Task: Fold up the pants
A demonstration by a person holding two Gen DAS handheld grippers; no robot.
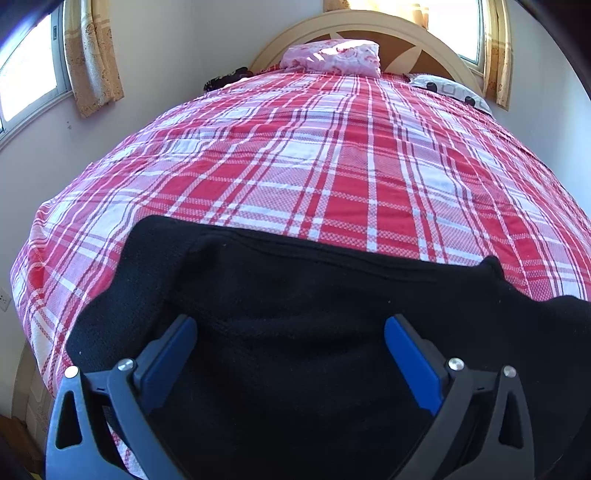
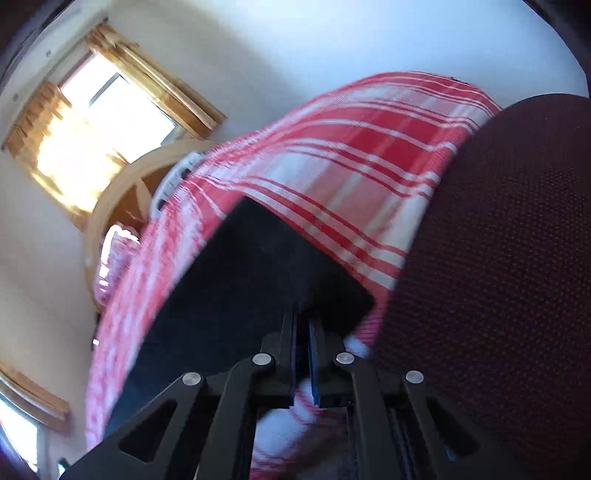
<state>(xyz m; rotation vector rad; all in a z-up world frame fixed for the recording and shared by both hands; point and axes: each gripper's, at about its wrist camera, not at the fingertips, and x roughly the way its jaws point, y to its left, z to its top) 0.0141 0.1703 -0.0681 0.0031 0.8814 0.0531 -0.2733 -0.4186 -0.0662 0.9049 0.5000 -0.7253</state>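
Black pants (image 1: 295,314) — knit-textured, spread across plaid bedspread (image 1: 295,155).

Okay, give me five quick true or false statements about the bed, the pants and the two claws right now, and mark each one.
1. The left claw is wide open above the black pants. True.
2. The right claw is wide open. False: its jaws are closed at the pants' edge.
3. The bedspread is plain blue. False: it is red and white plaid.
4. A pink pillow lies by the headboard. True.
5. The pants hang from the curtain. False: they lie on the bed.
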